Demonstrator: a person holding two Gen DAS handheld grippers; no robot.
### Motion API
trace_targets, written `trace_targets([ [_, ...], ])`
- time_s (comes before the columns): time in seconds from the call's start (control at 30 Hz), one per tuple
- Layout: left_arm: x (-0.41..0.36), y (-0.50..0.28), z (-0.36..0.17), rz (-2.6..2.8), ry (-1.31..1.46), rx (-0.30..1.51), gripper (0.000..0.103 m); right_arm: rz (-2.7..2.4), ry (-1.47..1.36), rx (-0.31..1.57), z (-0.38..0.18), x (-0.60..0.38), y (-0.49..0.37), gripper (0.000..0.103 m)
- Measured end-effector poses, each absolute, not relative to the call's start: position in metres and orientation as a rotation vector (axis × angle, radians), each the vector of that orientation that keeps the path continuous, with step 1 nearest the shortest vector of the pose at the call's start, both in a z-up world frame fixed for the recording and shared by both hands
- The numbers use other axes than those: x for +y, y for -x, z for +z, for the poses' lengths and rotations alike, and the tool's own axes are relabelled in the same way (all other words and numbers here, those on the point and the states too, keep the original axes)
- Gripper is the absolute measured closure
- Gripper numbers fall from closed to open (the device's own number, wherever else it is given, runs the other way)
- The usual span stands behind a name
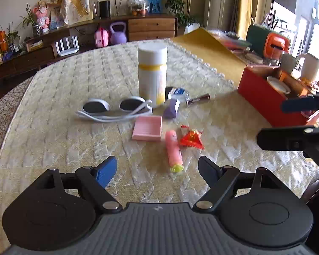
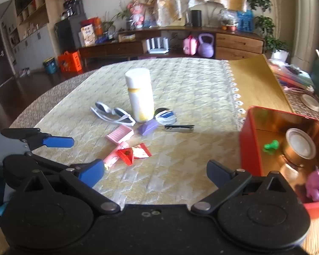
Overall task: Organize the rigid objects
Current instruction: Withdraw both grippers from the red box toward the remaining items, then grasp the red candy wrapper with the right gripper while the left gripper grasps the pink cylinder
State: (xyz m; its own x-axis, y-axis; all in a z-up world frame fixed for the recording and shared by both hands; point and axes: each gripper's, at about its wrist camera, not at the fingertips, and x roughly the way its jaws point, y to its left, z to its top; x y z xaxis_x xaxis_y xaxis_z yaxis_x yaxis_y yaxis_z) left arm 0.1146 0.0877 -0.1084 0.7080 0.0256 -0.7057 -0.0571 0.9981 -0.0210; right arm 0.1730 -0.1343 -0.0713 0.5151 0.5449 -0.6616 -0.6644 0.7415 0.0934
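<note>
On the quilted table stand a white bottle (image 1: 152, 74) (image 2: 140, 94) with a yellow band, white sunglasses (image 1: 114, 108) (image 2: 112, 113), a pink tray (image 1: 147, 128) (image 2: 119, 135), a purple block (image 1: 171, 111) (image 2: 148, 126), a pink tube (image 1: 173, 150) (image 2: 113, 157), red wrappers (image 1: 191, 139) (image 2: 134, 152), nail clippers (image 2: 179, 128) and a blue-white packet (image 1: 178, 93) (image 2: 166, 114). My left gripper (image 1: 157, 171) is open and empty, just short of the pink tube. My right gripper (image 2: 155, 173) is open and empty, between the wrappers and the red box (image 1: 263, 97) (image 2: 249, 148).
The red box at the right holds a round tin (image 2: 299, 146), a green toy (image 2: 271, 146) and a purple toy (image 2: 318, 184). A yellow cloth (image 1: 212, 48) covers the table's far right. A sideboard (image 1: 151, 27) with clutter stands behind. The other gripper shows at each view's edge.
</note>
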Motion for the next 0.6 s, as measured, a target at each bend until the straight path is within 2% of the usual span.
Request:
trace_targets([
  [0.23, 0.084, -0.119, -0.121, 0.044, 0.029, 0.775, 0.019, 0.774, 0.229, 0.765, -0.084, -0.11, -0.193, 0.005],
  [0.33, 0.082, -0.121, -0.123, 0.041, 0.019, 0.764, 0.019, 0.796, 0.253, 0.799, -0.093, -0.103, -0.201, 0.013],
  [0.6, 0.077, -0.127, -0.131, 0.036, 0.0, 0.757, 0.02, 0.845, 0.284, 0.843, -0.106, -0.086, -0.214, 0.024],
])
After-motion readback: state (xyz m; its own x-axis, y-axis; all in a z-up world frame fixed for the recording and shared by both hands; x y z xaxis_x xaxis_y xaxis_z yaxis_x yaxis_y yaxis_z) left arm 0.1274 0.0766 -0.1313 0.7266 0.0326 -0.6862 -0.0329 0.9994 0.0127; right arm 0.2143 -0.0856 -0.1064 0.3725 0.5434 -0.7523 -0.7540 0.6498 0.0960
